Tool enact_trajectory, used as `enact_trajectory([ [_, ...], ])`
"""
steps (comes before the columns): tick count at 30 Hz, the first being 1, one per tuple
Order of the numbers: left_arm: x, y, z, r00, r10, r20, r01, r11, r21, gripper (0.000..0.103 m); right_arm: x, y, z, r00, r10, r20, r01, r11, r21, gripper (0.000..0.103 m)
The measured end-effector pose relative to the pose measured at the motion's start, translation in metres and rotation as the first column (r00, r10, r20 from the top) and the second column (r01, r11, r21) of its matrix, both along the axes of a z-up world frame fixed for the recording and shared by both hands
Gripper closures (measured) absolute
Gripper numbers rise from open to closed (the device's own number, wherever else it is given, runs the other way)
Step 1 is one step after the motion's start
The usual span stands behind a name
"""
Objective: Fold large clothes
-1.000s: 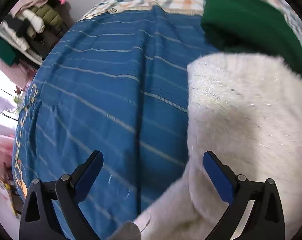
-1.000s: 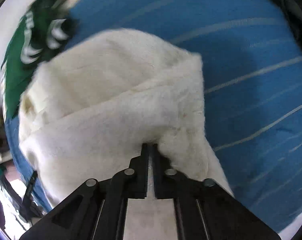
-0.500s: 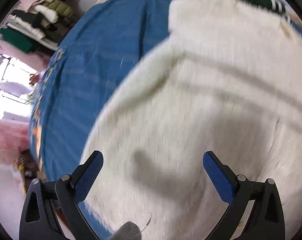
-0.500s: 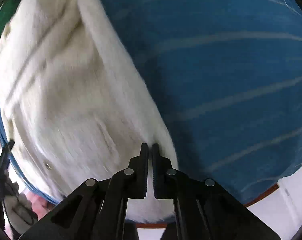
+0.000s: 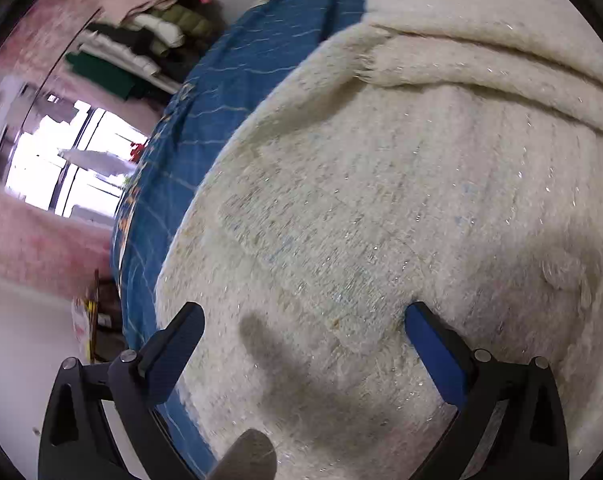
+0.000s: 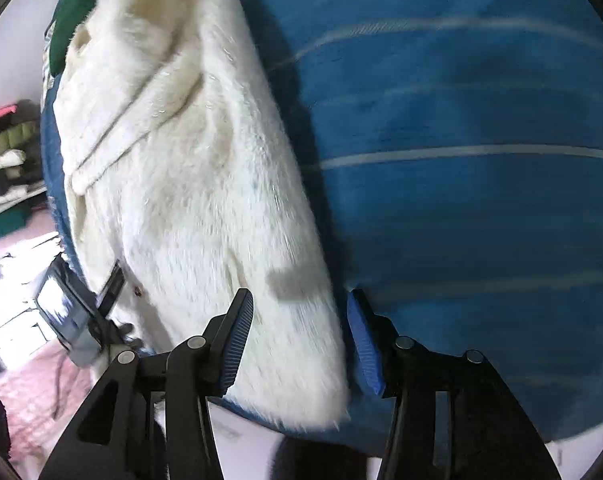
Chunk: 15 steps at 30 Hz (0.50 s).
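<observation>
Since a second ago both grippers have swung toward the near edge of the bed, and the right gripper (image 6: 299, 340), then clamped on the coat's hem, has just been opening: its blue pads now stand apart with the coat's (image 6: 189, 184) lower corner lying between them, not pressed. The left gripper (image 5: 301, 352) stays wide open over the coat (image 5: 381, 220), its fingers clear of the pile and nothing held. That view showed mostly bare blue bedspread (image 5: 221, 92) before; now the cream coat fills it, a folded band crossing the top right. The coat lies flat along the bed's near edge, its corner reaching just past the rim in the right view, where the left gripper (image 6: 81, 316) shows at the coat's far side. To the right of the coat the bedspread (image 6: 461, 160) is open and smooth. A green garment (image 6: 67, 16) lies beyond the coat's far end, touching it. Stacked clothes (image 5: 141, 40) sit off the bed by the wall.
</observation>
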<state>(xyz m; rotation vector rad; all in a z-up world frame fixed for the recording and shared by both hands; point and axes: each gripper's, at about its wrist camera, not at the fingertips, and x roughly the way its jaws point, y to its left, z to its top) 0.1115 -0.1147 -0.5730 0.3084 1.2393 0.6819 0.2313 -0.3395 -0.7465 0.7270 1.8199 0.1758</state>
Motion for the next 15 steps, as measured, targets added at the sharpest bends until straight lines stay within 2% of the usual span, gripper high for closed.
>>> enact_trajectory([
  [1, -0.002, -0.001, 0.000, 1.000, 0.011, 0.011, -0.011, 1.000, 0.004, 0.000, 0.001, 0.009, -0.014, 1.000, 0.005, -0.011, -0.004, 1.000, 0.021, 0.093],
  [4, -0.007, 0.001, 0.001, 0.999, 0.038, 0.029, -0.039, 0.999, 0.016, 0.000, -0.031, 0.020, -0.021, 0.999, -0.025, -0.022, 0.025, 1.000, 0.014, 0.096],
  [7, -0.008, 0.002, 0.002, 0.997, 0.076, 0.026, -0.076, 0.997, -0.001, 0.000, -0.034, 0.041, -0.019, 0.999, 0.036, -0.019, -0.036, 0.999, -0.005, 0.095],
  [8, -0.008, 0.003, 0.004, 0.997, 0.078, 0.018, -0.078, 0.997, -0.007, 0.000, -0.028, 0.047, -0.019, 0.996, 0.084, -0.021, -0.084, 0.996, -0.011, 0.095],
  [10, -0.006, 0.004, 0.010, 0.996, 0.081, -0.021, -0.082, 0.996, -0.024, 0.000, -0.009, 0.060, -0.019, 0.989, 0.135, -0.053, -0.135, 0.991, 0.006, 0.082],
  [11, -0.006, 0.003, 0.018, 0.995, 0.093, -0.033, -0.094, 0.995, -0.025, 0.000, 0.003, 0.058, -0.013, 0.987, 0.149, -0.060, -0.149, 0.989, 0.005, 0.080],
  [12, -0.009, 0.004, 0.026, 0.995, 0.099, -0.029, -0.099, 0.995, -0.025, 0.000, 0.023, 0.049, -0.001, 0.989, 0.144, -0.027, -0.144, 0.989, -0.011, 0.075],
  [14, -0.014, -0.008, 0.043, 0.996, 0.083, -0.014, -0.083, 0.997, 0.005, 0.000, 0.052, 0.036, 0.021, 0.990, 0.129, 0.056, -0.126, 0.991, -0.052, 0.057],
  [15, -0.016, -0.015, 0.047, 0.997, 0.075, -0.010, -0.075, 0.997, 0.028, 0.000, 0.068, 0.030, 0.027, 0.988, 0.124, 0.088, -0.117, 0.990, -0.076, 0.054],
])
